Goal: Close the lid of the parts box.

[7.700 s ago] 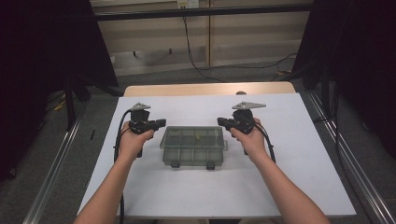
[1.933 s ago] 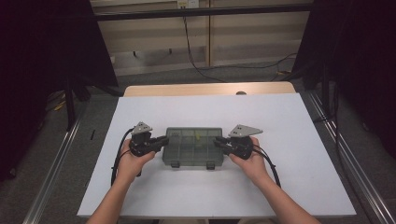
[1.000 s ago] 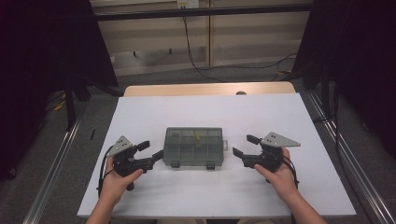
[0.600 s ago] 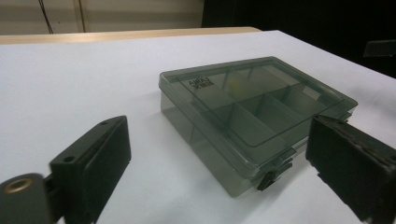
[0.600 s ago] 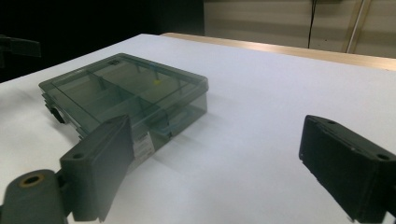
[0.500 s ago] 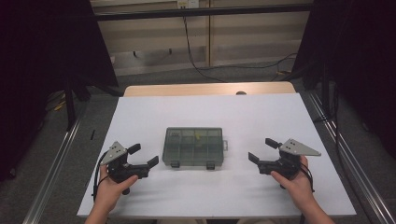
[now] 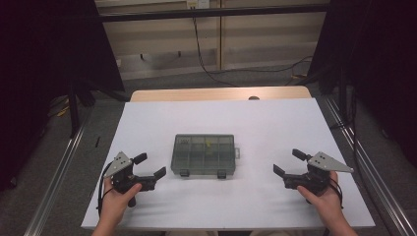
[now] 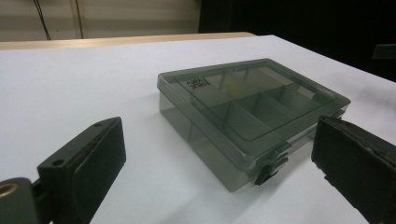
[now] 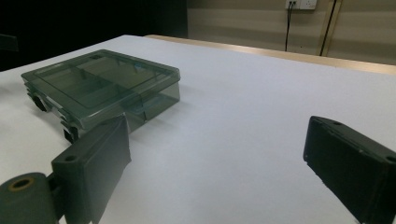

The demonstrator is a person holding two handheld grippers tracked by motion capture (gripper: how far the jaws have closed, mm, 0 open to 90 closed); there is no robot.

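Observation:
A smoky transparent compartment box (image 7: 204,155) lies closed in the middle of the white table, two latches on its near side and a small yellow item inside. My left gripper (image 7: 150,165) rests near the front left, a short way from the box's left end, open with nothing between its fingers. My right gripper (image 7: 287,162) is further off at the front right, also open and empty. Both sets of jaws have just been opening. The left gripper view shows the box (image 8: 247,102) beyond the spread jaws. In the right gripper view the box (image 9: 102,84) sits to the left.
The white table top (image 7: 275,123) ends in a wooden strip (image 7: 221,93) at the back. Metal rails (image 7: 361,162) run along both sides of the table. Cables lie on the floor behind, and dark curtains flank the scene.
Both hands have drawn away from the box's front, outward and toward the near edge, the right one further. Their jaws have opened wider. The box has stayed in place.

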